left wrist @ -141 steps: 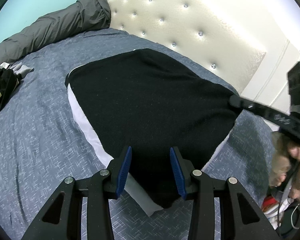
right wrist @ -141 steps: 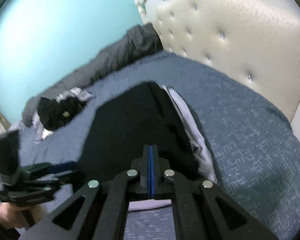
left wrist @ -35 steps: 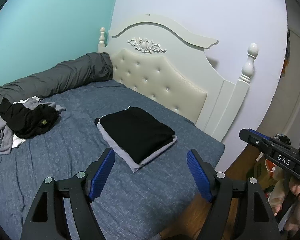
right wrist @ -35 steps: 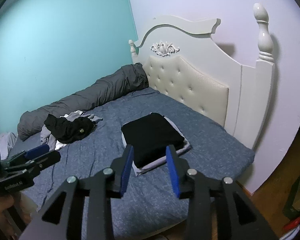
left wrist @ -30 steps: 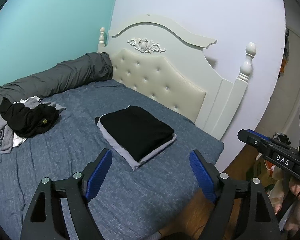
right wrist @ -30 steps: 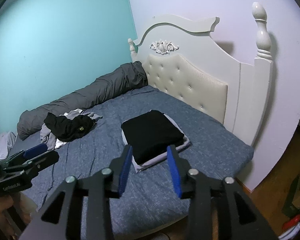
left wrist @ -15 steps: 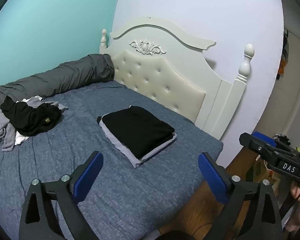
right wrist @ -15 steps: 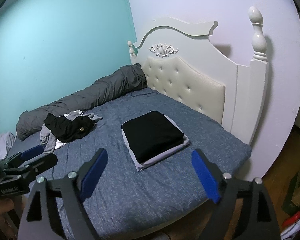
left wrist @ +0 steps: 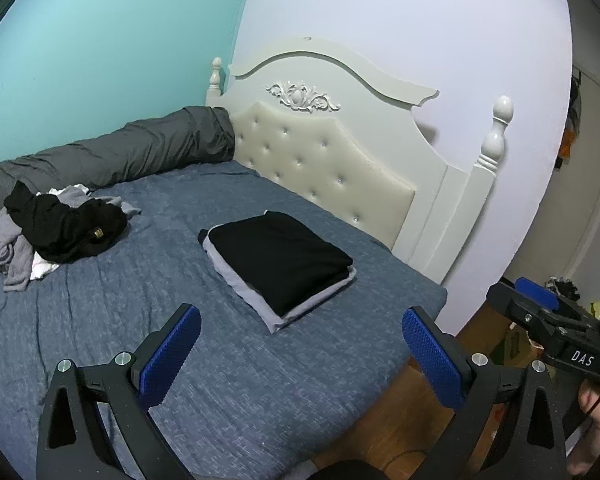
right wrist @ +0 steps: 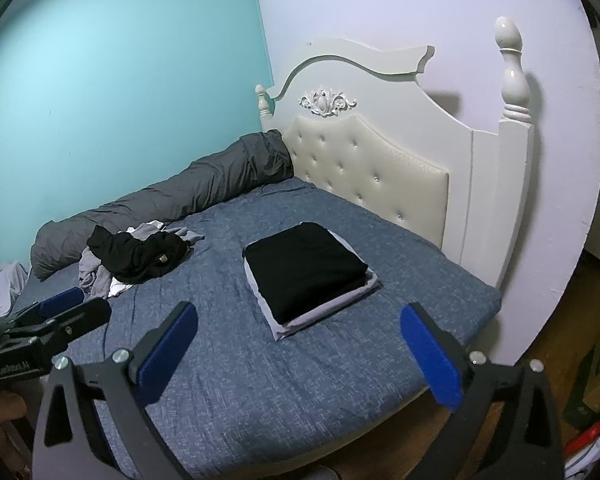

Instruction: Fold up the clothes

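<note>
Unfolded pile (left wrist: 60,232), black and grey garments, at 9 o'clock on bed (left wrist: 148,304): work left. Folded stack (left wrist: 280,262), black garment on pale grey one, squared, at bed centre near headboard (left wrist: 332,160): done. Left gripper (left wrist: 300,346) and right gripper (right wrist: 298,342) at 6 o'clock, fingers spread wide, holding nothing, well apart from both. Judgement: task partly complete.
</note>
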The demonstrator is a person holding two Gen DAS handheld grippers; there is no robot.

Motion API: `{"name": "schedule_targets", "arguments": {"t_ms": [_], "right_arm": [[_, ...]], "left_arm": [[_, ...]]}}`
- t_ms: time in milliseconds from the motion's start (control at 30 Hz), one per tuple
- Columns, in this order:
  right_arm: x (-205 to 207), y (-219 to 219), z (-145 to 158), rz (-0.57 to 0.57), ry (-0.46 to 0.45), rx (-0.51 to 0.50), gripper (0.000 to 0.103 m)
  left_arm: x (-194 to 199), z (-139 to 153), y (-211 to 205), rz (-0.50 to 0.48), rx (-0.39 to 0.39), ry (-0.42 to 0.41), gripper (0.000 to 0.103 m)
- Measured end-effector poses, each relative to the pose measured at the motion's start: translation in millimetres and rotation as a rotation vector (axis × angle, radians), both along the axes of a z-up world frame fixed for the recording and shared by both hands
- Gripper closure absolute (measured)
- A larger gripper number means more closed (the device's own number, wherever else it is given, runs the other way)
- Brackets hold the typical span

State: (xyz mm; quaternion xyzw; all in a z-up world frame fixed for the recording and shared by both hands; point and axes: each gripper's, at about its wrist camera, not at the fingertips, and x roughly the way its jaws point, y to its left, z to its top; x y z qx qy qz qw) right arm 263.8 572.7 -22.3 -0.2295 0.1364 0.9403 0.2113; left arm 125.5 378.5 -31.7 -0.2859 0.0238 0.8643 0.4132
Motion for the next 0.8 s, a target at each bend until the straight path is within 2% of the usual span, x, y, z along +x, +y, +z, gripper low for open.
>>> {"name": "schedule_targets", "arguments": {"t_ms": [233, 800], "right_arm": [[3, -2, 0, 0.001, 0.009, 0.002, 0.001], [5, -5, 1, 0.005, 0.009, 0.000, 0.001]], "left_arm": [[10, 1, 2, -0.005, -0.013, 0.034, 0.000], [18, 4, 6, -0.017, -0.024, 0.046, 0.000]]}}
